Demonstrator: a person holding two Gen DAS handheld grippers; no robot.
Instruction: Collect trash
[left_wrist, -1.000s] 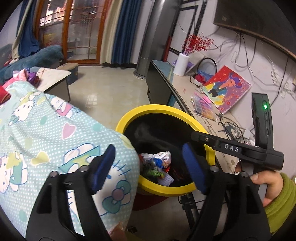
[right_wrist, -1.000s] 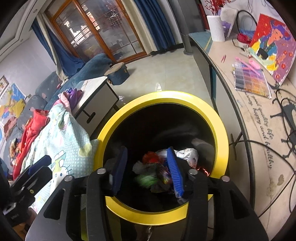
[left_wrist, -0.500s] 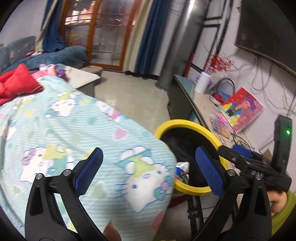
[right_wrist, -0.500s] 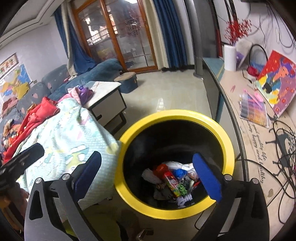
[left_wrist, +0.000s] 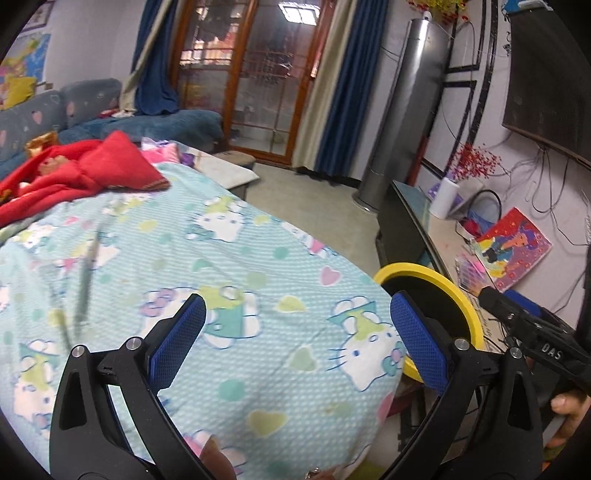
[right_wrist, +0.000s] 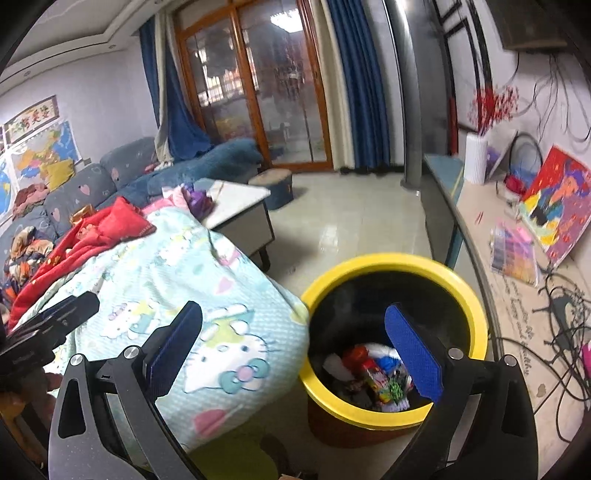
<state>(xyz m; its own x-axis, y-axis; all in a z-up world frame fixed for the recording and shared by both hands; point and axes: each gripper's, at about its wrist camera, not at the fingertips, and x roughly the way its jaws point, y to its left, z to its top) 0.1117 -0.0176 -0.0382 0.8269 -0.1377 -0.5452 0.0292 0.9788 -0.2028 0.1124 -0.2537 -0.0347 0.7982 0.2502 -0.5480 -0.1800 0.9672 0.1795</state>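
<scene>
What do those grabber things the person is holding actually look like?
Both are black plastic tongs. The left tongs and the right tongs each have two angled arms with cut-out slots, silver screw heads and textured blue pads. The right one's body carries white "DAS" lettering.
</scene>
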